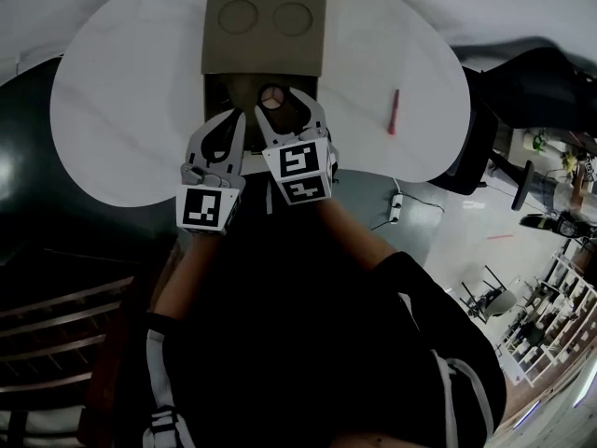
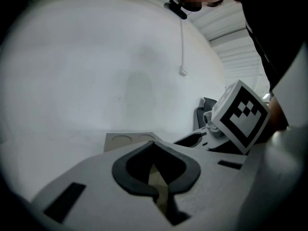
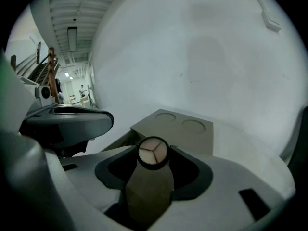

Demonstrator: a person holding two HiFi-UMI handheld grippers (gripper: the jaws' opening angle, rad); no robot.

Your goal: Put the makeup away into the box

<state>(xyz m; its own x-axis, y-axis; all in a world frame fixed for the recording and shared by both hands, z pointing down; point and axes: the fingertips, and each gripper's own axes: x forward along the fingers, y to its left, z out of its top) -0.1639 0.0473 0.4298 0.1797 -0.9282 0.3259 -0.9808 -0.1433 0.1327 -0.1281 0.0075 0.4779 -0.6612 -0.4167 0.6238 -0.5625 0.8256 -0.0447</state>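
A brown box (image 1: 233,90) stands open on the white round table (image 1: 112,110), its lid (image 1: 264,32) with two round hollows folded back. My right gripper (image 1: 272,98) hangs over the open box, shut on a round compact (image 3: 153,153) with a three-part palette, held at the fingertips. My left gripper (image 1: 239,118) sits close beside it on the left, jaws shut with nothing between them (image 2: 154,147). The lid (image 2: 130,139) shows just beyond its tips. A thin red makeup stick (image 1: 394,112) lies on the table to the right.
The table's near edge runs just under both grippers. A dark chair (image 1: 480,143) stands at the table's right side. A power strip (image 1: 395,208) lies on the floor below. Stair steps (image 1: 56,325) show at the lower left.
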